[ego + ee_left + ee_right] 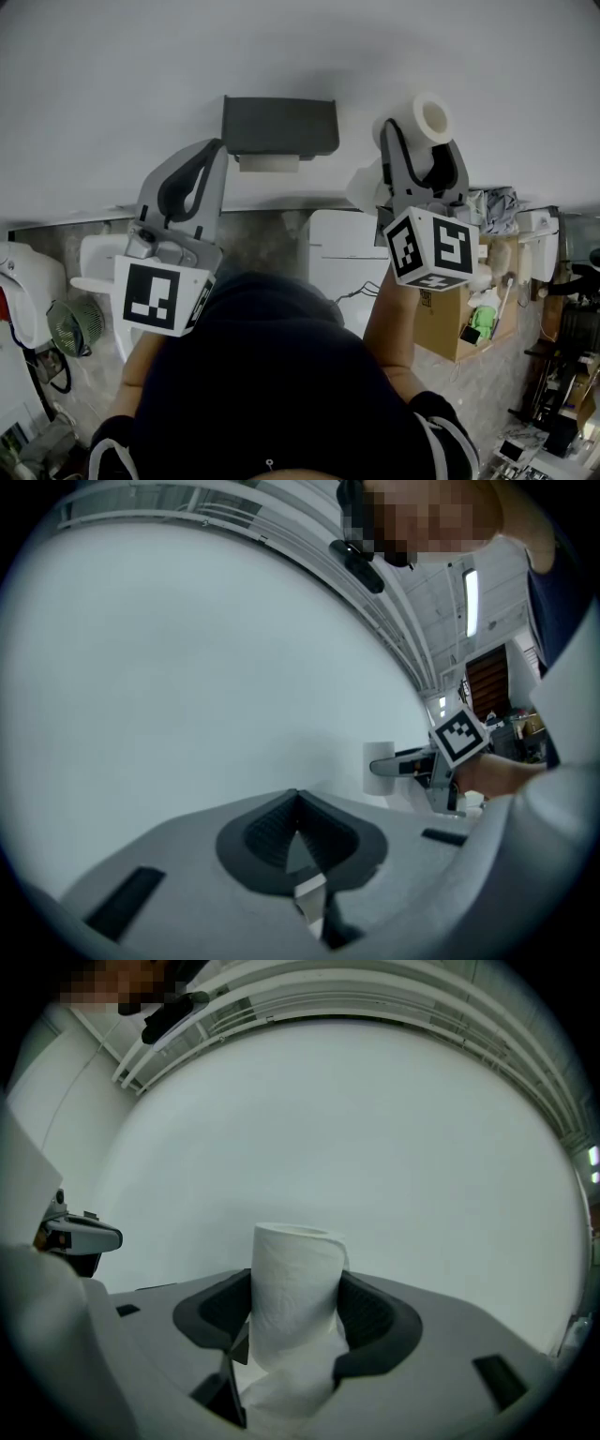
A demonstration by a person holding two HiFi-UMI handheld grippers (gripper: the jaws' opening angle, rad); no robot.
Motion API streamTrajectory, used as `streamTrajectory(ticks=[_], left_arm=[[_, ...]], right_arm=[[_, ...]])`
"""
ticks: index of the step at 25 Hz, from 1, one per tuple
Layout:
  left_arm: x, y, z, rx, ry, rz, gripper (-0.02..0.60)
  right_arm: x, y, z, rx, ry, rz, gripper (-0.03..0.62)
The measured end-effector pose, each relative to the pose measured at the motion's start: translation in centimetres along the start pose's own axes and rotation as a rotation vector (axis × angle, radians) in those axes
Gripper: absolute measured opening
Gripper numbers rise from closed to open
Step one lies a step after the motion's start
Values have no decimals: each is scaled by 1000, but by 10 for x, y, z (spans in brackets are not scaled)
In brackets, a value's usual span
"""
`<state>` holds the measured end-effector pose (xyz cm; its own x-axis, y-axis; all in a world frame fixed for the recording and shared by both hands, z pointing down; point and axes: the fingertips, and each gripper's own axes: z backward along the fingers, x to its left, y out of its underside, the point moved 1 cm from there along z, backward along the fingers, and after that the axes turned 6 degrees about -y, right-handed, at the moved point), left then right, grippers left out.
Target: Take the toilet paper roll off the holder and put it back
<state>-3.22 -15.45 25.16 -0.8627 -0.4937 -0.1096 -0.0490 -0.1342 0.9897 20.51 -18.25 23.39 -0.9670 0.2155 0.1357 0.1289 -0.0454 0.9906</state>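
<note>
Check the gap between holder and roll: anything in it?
Nothing. In the head view only bare wall separates the holder from the roll, which the right gripper grips.

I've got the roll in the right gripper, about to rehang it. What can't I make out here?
Head view: the holder shows only its dark casing, which hides the inside; neither gripper view shows it.
Head view: the pale piece under the holder is too small to identify.
Right gripper view: the lower end of the toilet paper roll is hidden by the right gripper, shut on it.
</note>
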Motion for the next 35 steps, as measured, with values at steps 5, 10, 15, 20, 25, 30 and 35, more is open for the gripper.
streamTrajectory(ticks=[5, 10, 15, 20, 25, 30, 35], left_arm=[[7, 1, -1, 12, -21, -9, 2], [10, 3, -3, 13, -29, -9, 2], [14, 2, -4, 18, -39, -10, 2], [17, 3, -4, 21, -46, -15, 2], [18, 3, -1, 23, -59, -15, 2], [20, 4, 0, 25, -68, -11, 2], [21, 4, -1, 25, -69, -11, 2]], right_arm=[[4, -3, -7, -5, -15, 3, 296], [5, -3, -13, -7, -25, 2, 296], [9, -6, -18, -11, -41, 3, 296], [11, -8, -22, -18, -54, -2, 296], [14, -10, -23, -23, -68, -2, 296], [18, -12, -26, -28, -79, 1, 297], [21, -14, -28, -31, -89, 4, 296]])
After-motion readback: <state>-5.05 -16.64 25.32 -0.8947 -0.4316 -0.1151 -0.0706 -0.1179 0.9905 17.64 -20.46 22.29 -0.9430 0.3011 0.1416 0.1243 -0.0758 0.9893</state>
